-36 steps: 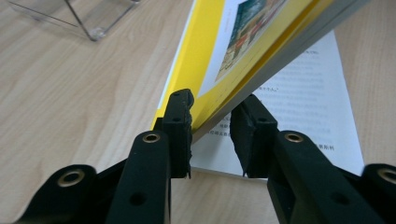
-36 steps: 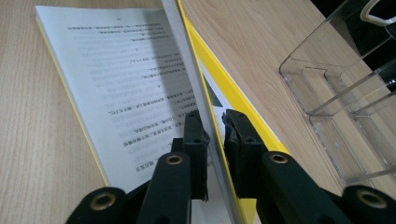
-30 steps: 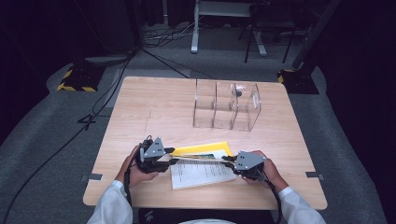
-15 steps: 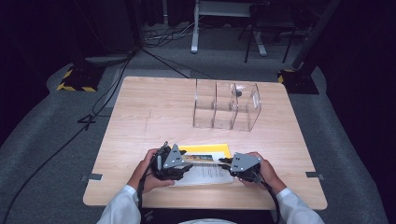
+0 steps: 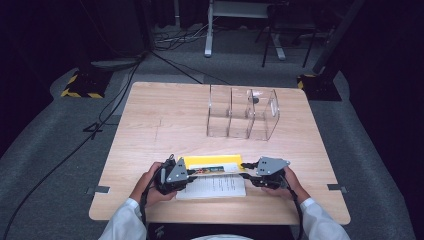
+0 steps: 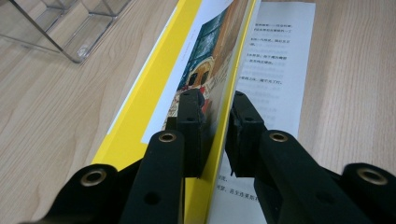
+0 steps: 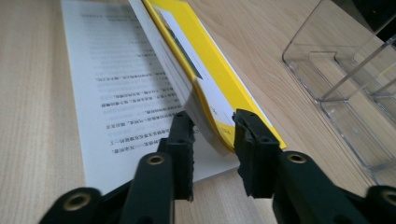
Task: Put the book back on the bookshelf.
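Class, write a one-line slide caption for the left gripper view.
The left gripper pinches the raised yellow book beside a printed sheet.

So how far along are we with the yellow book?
Done: the yellow book is tipped up on edge off the printed sheet. In hand: the left hand-held gripper straddles one end, the right hand-held gripper the other, its jaws still gapped. Probably left: carrying it to the clear organizer, which holds no book.
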